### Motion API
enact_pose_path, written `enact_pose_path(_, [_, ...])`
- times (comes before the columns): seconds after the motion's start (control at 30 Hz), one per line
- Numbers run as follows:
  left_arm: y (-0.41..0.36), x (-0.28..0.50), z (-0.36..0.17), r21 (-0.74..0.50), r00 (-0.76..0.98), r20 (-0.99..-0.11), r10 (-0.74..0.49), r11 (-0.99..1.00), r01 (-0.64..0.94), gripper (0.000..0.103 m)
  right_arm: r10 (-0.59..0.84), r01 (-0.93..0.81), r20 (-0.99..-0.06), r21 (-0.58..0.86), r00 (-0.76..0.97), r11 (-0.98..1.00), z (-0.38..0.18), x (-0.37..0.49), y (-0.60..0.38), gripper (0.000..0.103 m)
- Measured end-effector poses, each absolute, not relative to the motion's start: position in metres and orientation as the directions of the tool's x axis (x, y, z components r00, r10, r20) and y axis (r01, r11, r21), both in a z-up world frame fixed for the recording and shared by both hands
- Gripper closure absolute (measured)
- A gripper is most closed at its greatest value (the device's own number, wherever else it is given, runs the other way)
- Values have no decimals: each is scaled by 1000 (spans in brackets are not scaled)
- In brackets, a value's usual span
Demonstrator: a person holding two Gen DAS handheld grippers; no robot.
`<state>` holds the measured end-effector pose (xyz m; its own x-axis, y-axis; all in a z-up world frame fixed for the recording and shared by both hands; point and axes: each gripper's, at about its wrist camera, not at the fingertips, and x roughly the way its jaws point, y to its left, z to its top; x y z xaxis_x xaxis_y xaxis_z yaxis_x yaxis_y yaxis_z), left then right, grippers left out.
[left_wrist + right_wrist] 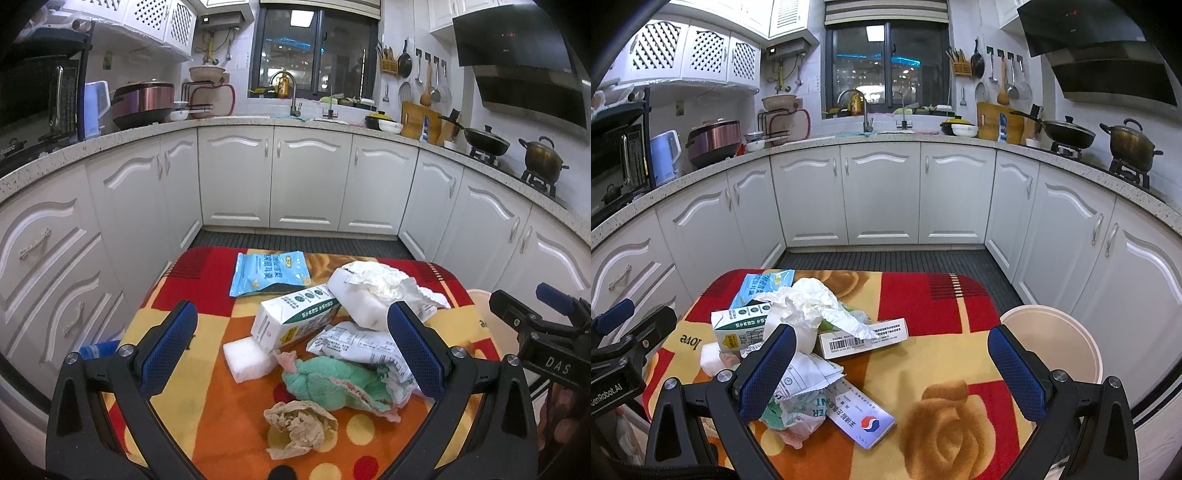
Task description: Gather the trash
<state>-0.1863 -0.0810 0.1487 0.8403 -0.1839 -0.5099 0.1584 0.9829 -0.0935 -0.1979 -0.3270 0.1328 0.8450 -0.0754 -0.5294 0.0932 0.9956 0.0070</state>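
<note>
Your left gripper [291,354] hung over the tabletop [221,413], fingers spread wide and empty, above the trash pile: a milk carton [295,317], green cloth [328,380] and brown paper wad [299,424]. Your right gripper [892,373] also had its fingers spread, gripping nothing, with the beige bin [1056,339] just beside the tabletop's right edge.

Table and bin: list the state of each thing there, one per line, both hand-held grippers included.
Left hand-held gripper: open, empty, above the pile.
Right hand-held gripper: open, empty.
Round beige plastic bin: upright beside the table, nothing visible inside.
White and green milk carton: lying on its side.
Brown crumpled paper ball: crumpled, loose on the cloth.
Light blue plastic pouch: flat, torn open.
Long white barcoded box: lying flat, closed.
</note>
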Motion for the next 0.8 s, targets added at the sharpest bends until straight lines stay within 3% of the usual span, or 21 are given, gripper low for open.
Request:
enact_pose_path(0.47, [-48, -170, 123, -96, 786, -596, -163, 987, 132, 0, -3, 25, -593, 29, 805, 999, 121, -179, -325, 0])
enact_pose_path(0.8, [-51, -153, 119, -87, 772, -611, -177, 984, 156, 0, 187, -76, -661, 193, 727, 978, 114, -139, -330, 0])
